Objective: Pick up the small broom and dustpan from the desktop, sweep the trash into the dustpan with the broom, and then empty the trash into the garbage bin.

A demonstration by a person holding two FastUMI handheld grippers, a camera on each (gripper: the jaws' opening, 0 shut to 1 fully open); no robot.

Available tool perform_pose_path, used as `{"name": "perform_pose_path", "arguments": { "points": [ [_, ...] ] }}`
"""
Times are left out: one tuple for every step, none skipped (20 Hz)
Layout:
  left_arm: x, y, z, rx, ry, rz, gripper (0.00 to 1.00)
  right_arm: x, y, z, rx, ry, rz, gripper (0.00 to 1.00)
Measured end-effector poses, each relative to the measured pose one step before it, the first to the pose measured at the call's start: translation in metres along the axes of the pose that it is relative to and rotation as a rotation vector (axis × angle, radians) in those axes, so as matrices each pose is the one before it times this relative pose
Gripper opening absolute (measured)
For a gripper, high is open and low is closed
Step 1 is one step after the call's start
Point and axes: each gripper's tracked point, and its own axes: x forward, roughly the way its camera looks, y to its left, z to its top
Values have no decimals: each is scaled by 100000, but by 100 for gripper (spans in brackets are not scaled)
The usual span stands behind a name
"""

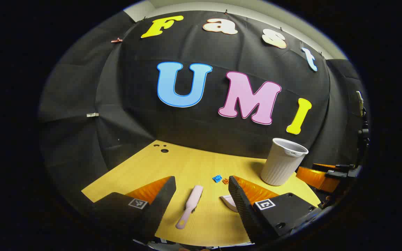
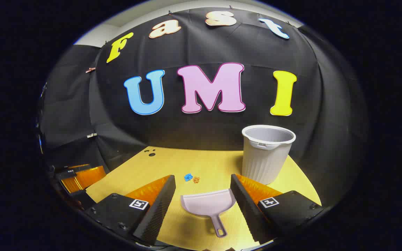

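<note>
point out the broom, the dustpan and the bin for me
broom (image 1: 190, 206), left gripper view, middle of its flat pink length
dustpan (image 2: 208, 203), right gripper view, middle of the scoop
bin (image 2: 263, 160), right gripper view, ribbed side wall

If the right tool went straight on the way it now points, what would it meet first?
Most likely the dustpan, which lies on the desktop between the open fingers of the right tool, handle toward the camera. The tool's height above the desktop is unclear; passing over, it would next approach the trash bits.
</note>
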Motion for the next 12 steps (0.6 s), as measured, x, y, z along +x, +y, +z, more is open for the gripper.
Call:
{"name": "perform_pose_path", "arguments": {
  "points": [
    [-52, 233, 393, -262, -670, 881, 96, 43, 492, 76, -1005, 390, 1530, 99],
    [-156, 114, 190, -705, -621, 469, 96, -64, 541, -7, -1283, 356, 1707, 99],
    [-271, 27, 260, -631, -531, 49, 96, -35, 456, 61, -1171, 345, 1287, 99],
    [-225, 123, -82, -220, -608, 574, 96, -27, 316, -19, -657, 140, 1122, 99],
    [-232, 113, 89, 239, -550, 680, 96, -55, 354, 26, -251, -16, 774, 99],
    [-340, 184, -80, 173, -224, 406, 96, -101, 262, -75, -172, 193, 802, 99],
    [-183, 48, -42, -101, 80, 126, 96, -15, 173, -96, -301, 412, 456, 99],
    [-106, 140, -225, -308, 257, 201, 96, -39, 132, -166, -266, 258, 285, 99],
    [-143, 49, -51, -171, 277, 26, 96, -55, -37, -10, 78, 124, 83, 99],
    [-163, 109, -160, 153, 57, 193, 96, -120, -37, -60, 278, -85, -101, 99],
    [-37, 206, 94, 435, 5, 329, 96, 35, -87, -31, 256, -25, -334, 99],
    [109, 111, -63, 472, 125, 137, 96, 50, -212, -89, 276, 39, -457, 99]
  ]
}}
